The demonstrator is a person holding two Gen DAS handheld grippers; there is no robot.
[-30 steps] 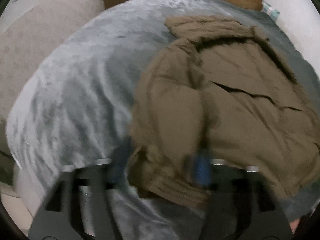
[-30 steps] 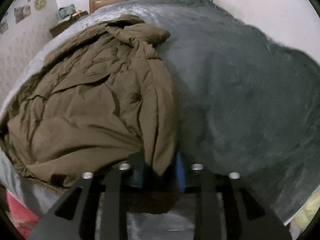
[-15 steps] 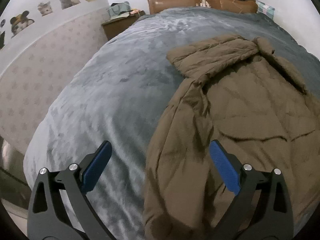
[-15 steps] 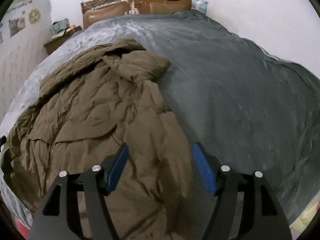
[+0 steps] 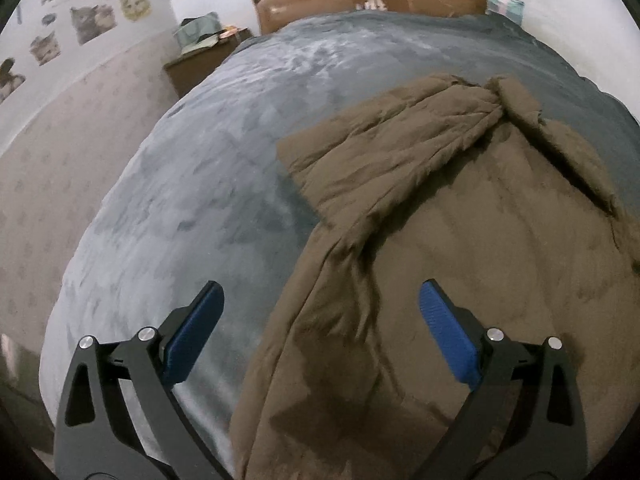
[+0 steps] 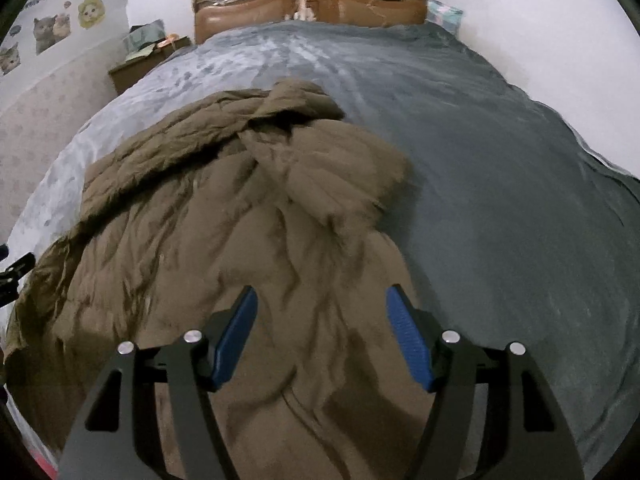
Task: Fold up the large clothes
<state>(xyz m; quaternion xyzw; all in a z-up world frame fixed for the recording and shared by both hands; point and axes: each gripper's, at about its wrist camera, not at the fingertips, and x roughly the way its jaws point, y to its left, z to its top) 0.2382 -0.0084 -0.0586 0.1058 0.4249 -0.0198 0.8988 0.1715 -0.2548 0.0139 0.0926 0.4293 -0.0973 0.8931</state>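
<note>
Left wrist view showed the left gripper (image 5: pixel 320 332) nearest, its blue pads (image 5: pixel 448 336) spread wide with nothing between them, hanging over the near left edge of the brown padded coat (image 5: pixel 460 240). Right wrist view showed the right gripper (image 6: pixel 320 336) with its pads also apart and empty, poised above the lower middle of the coat (image 6: pixel 224 240). The coat lay on the grey blanket (image 5: pixel 192 200) toward the foot of the bed, hem nearest, wrinkled across the body. Farther off, one sleeve (image 5: pixel 392 144) was folded in across the chest, and the collar or hood bunched at the top end. Beyond it the blanket ran bare up to the wooden headboard (image 6: pixel 312 4), with a small bedside cabinet (image 6: pixel 144 60) at the left.

Judging from this, the next fold would probably bring the hem up toward the collar. To do it well, each gripper ought to bite a hem corner through all layers, deep enough that the slippery padding could not slide out. Both should lift together, keep the hem taut between them, and lay it down level with the shoulders. The thick filling would likely spring back, so pressing the crease flat afterwards seemed wise.
</note>
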